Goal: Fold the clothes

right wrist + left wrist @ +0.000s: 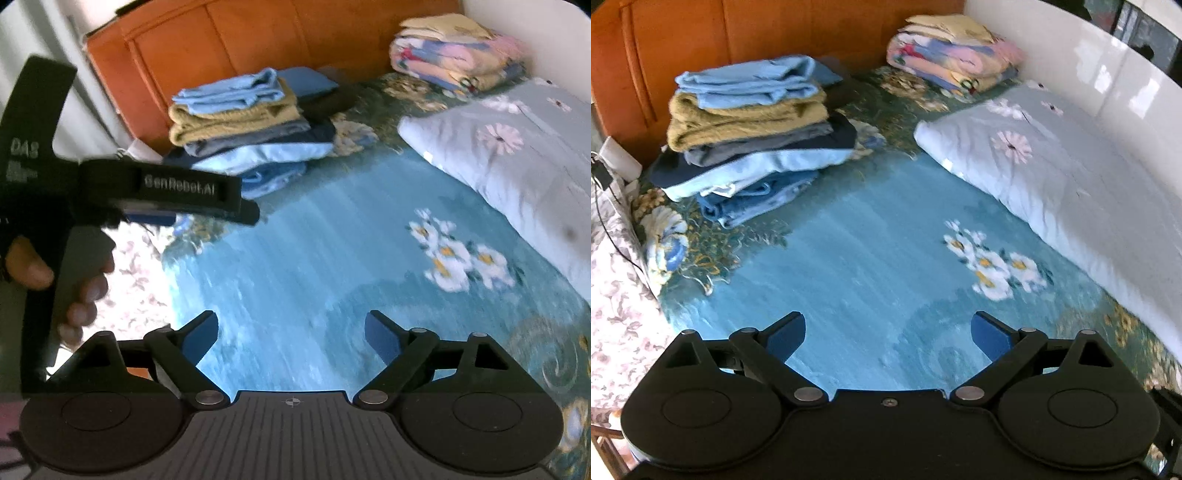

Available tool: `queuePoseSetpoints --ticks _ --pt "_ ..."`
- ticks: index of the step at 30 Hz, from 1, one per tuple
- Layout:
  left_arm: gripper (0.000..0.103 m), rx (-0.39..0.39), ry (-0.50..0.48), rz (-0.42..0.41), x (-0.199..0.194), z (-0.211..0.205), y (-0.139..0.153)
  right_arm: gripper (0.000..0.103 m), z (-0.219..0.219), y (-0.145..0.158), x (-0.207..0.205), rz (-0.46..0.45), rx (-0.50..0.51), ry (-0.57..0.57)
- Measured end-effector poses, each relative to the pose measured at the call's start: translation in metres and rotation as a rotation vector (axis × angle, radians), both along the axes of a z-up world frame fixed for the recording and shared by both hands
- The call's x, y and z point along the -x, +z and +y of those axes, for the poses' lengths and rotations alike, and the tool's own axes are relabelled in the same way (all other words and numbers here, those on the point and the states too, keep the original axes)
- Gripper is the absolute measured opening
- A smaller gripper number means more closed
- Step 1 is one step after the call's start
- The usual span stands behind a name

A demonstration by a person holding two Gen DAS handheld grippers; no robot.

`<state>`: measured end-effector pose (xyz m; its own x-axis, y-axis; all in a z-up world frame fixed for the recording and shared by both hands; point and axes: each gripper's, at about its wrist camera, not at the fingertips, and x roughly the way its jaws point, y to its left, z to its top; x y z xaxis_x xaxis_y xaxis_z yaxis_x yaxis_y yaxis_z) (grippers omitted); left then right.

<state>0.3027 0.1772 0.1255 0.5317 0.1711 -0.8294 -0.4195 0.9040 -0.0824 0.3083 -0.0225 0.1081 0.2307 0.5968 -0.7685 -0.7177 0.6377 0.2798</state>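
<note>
Covering the bed, a teal floral sheet (849, 258) — folded clothes (750, 140) by an orange headboard (738, 29); both grippers spread, empty.

Bright daylight glares off the white board (1108, 74) far right of the jaws; the bedspread (857, 258) ahead smears with motion blur (edges bend, fisheye).

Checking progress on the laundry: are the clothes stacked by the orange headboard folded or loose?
Folded. The stack of blue and mustard clothes lies in flat layers with doubled edges; both grippers are open and empty.
</note>
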Motion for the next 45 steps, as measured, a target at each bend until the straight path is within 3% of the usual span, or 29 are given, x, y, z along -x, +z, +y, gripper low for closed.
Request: queuePoseSetpoints --ticks 18,31,45 --pt "0.096 0.017 -0.101 0.066 0.007 -0.047 -0.012 0.087 -0.06 -0.006 0.047 -0.024 0.031 -0.11" --pt "0.096 -0.023 -0.396 0.12 0.006 -0.088 -0.037 0.088 -0.11 -0.008 0.052 -0.068 0.022 -0.428" --pt "0.096 0.002 -0.634 0.154 0.01 -0.135 -0.048 0.088 -0.149 -0.019 0.072 -0.03 0.067 -0.603"
